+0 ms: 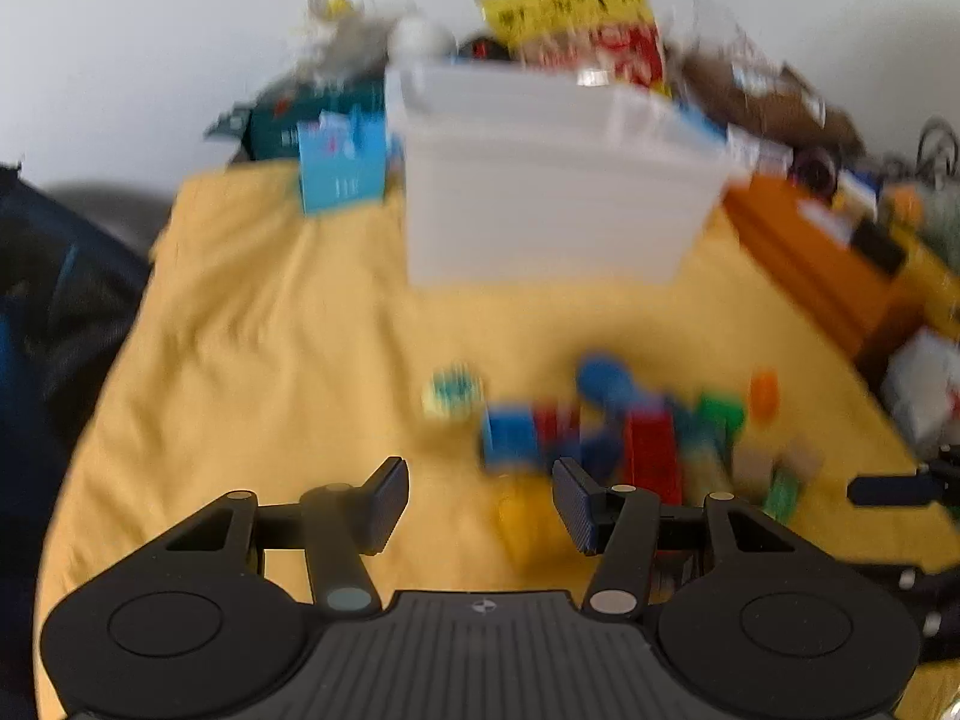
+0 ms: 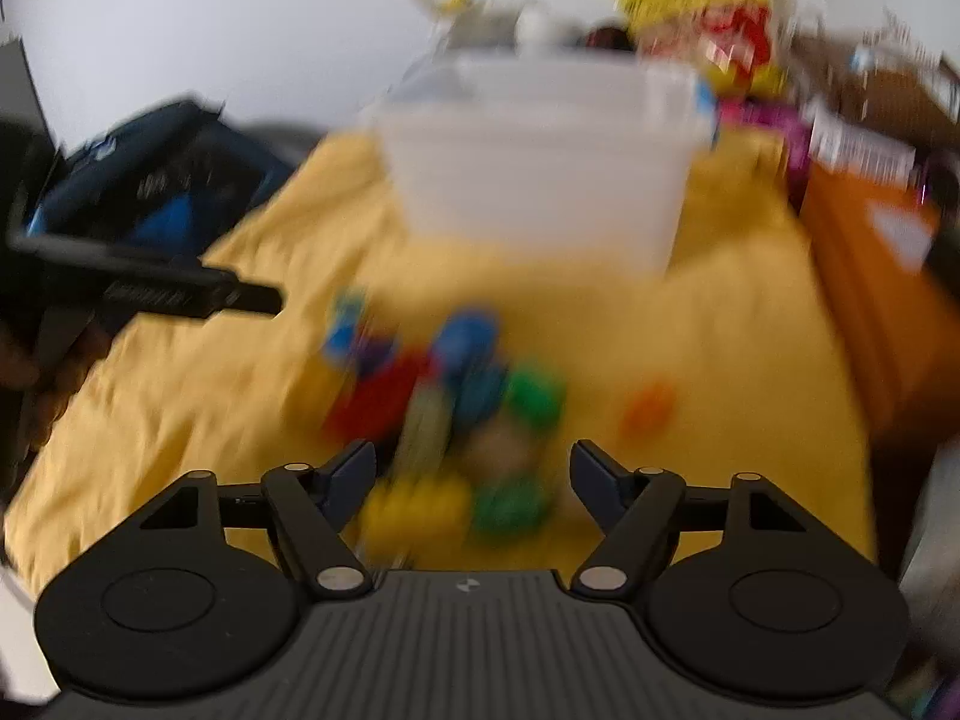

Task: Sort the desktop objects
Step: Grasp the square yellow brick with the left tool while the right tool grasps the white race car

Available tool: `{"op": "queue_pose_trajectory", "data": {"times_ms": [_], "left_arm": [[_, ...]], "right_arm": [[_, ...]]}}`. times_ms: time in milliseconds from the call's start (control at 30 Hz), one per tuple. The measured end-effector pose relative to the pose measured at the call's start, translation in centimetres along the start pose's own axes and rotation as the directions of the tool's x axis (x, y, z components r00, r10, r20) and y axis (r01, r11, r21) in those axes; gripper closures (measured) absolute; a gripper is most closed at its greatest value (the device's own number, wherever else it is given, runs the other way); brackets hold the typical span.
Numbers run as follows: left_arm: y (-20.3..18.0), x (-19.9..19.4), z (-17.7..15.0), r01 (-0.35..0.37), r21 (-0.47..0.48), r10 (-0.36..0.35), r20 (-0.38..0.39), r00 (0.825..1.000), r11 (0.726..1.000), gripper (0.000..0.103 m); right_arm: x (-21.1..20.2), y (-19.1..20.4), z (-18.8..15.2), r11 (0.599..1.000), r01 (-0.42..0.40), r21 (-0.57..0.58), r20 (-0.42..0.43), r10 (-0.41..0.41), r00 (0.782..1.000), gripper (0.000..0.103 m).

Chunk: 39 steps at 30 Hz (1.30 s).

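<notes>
Both views are blurred. A heap of small coloured toys (image 1: 624,432) lies on a yellow cloth (image 1: 270,330); it also shows in the right wrist view (image 2: 456,396). A white plastic bin (image 1: 552,180) stands behind it, also in the right wrist view (image 2: 540,168). My left gripper (image 1: 480,504) is open and empty, just short of the heap's left side. My right gripper (image 2: 474,474) is open and empty above the heap's near edge, with a yellow block (image 2: 414,510) and a green piece (image 2: 510,504) between its fingers. An orange piece (image 2: 648,408) lies apart to the right.
A blue box (image 1: 342,162) stands left of the bin. An orange box (image 1: 828,258) lines the right side. Packets and clutter (image 1: 576,18) pile up behind the bin. A dark bag (image 2: 150,192) sits off the cloth's left edge. The left gripper shows in the right wrist view (image 2: 180,294).
</notes>
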<state>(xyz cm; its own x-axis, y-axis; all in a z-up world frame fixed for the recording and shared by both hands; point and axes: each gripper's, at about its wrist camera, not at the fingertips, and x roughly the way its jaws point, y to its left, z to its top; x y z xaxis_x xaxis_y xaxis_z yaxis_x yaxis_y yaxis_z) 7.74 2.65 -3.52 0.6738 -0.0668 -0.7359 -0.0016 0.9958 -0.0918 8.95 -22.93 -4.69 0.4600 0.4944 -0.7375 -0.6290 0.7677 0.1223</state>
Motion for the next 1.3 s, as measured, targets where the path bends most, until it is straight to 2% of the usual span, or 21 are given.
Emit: {"op": "queue_pose_trajectory", "data": {"times_ms": [67,133,367,433,467,533,733,1033,1133,1233,1300], "left_arm": [[-0.7,0.5,-1.2,0.001,0.025,-0.001,-0.012,1.0,1.0,0.046],[-1.2,0.9,-1.9,0.013,0.047,-0.012,-0.018,1.0,0.999,0.046],[-2.9,2.6,-1.5,0.023,0.061,-0.022,-0.018,1.0,0.998,0.046],[-3.2,3.2,-1.7,0.029,0.061,-0.027,-0.033,0.999,0.998,0.047],[-3.3,3.5,-1.8,0.039,0.061,-0.036,-0.037,0.999,0.997,0.051],[-3.0,4.0,-1.9,0.044,0.052,-0.041,-0.056,0.998,0.998,0.063],[-1.9,2.2,-1.8,0.04,0.013,-0.04,0.002,0.999,0.999,0.063],[0.0,-3.4,-0.9,0.053,-0.05,-0.05,0.059,0.997,0.997,0.063],[0.2,-3.7,-1.1,0.039,-0.038,-0.037,0.053,0.998,0.999,0.063],[0.4,-3.6,-1.5,0.032,-0.067,-0.03,0.035,0.999,0.997,0.063],[0.5,-3.8,-1.9,0.036,-0.077,-0.034,0.032,0.999,0.996,0.063]], "right_arm": [[0.4,1.4,-2.2,1.0,-0.004,-0.015,-0.036,0.003,0.999,0.039],[0.9,2.6,-3.4,0.999,-0.013,-0.04,-0.054,0.011,0.999,0.041],[2.7,4.0,-3.9,0.997,0.009,-0.074,-0.071,-0.014,0.997,0.053],[3.3,3.6,-3.7,0.999,-0.005,-0.05,-0.087,0.001,0.996,0.063],[3.4,3.3,-3.5,0.999,-0.02,-0.04,-0.089,0.016,0.996,0.069],[3.1,3.0,-3.9,0.999,-0.031,-0.031,-0.087,0.028,0.996,0.07],[1.2,2.0,-4.1,0.999,-0.044,0.019,-0.046,0.045,0.998,0.07],[-2.4,0.5,-3.1,0.997,-0.062,0.056,0.03,0.06,0.998,0.07],[-1.8,0.4,-3.2,0.998,-0.047,0.03,0.0,0.047,0.999,0.07],[0.5,0.3,-4.4,1.0,-0.022,0.011,-0.09,0.023,0.996,0.067],[1.6,0.4,-5.3,1.0,0.001,0.001,-0.121,-0.001,0.993,0.065]]}}
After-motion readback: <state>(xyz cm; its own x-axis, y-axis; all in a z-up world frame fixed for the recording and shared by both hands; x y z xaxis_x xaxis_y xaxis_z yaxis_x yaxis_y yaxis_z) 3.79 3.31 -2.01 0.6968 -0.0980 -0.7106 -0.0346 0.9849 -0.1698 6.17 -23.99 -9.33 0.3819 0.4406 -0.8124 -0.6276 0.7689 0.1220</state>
